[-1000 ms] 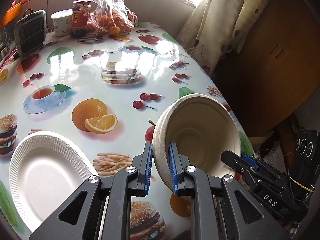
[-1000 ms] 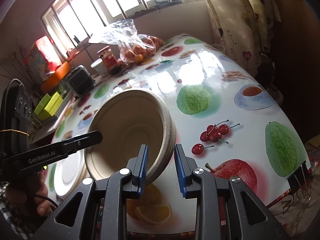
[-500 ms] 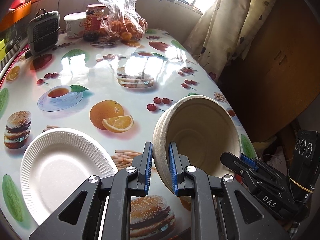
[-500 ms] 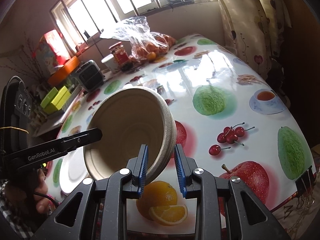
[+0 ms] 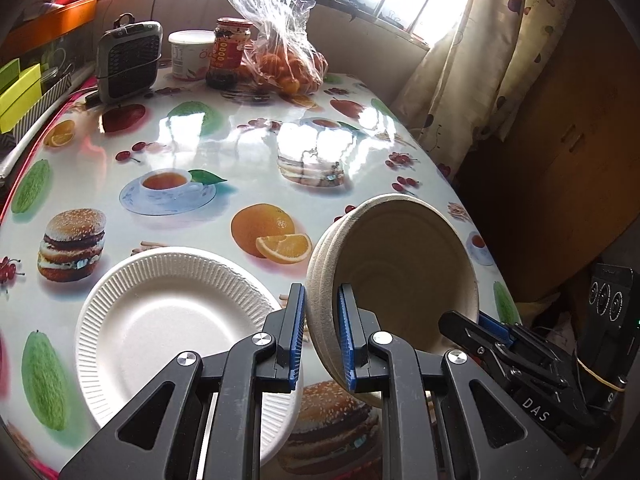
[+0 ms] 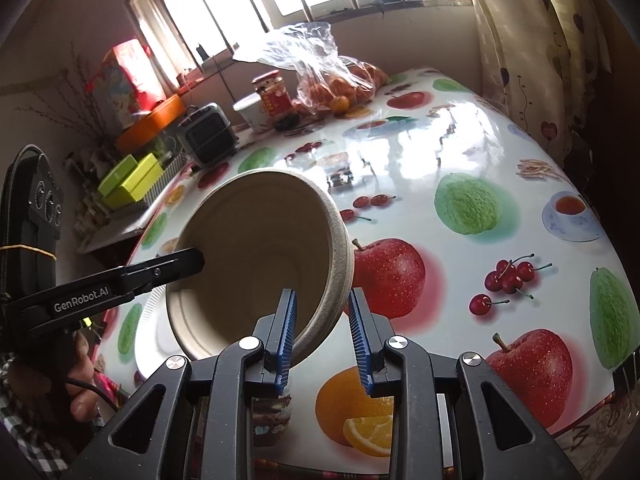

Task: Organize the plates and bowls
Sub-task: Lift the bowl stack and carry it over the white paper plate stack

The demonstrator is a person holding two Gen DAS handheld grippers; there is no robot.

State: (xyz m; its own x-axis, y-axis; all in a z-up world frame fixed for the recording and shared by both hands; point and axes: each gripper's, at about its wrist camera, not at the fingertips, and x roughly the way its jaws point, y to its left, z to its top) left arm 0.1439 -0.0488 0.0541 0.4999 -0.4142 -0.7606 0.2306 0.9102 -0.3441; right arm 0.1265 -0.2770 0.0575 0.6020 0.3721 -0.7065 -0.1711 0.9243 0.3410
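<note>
left tongs (image 5: 322, 332) grip bowl stack (image 5: 394, 264) rim | right tongs (image 6: 324, 338) too | white plate (image 5: 168, 320) beside | orange bag (image 5: 288, 60) far

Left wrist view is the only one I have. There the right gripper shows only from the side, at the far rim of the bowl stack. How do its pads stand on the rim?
Observer: The right gripper straddles the rim of the bowl stack: one pad inside, one outside.
Operator: Is the white plate under the stack?
Observer: In the right wrist view it shows only below the stack's left edge; the rest appears over the printed tablecloth.
Operator: What is behind the left gripper?
Observer: A hand around its handle, with a cable beside it.
</note>
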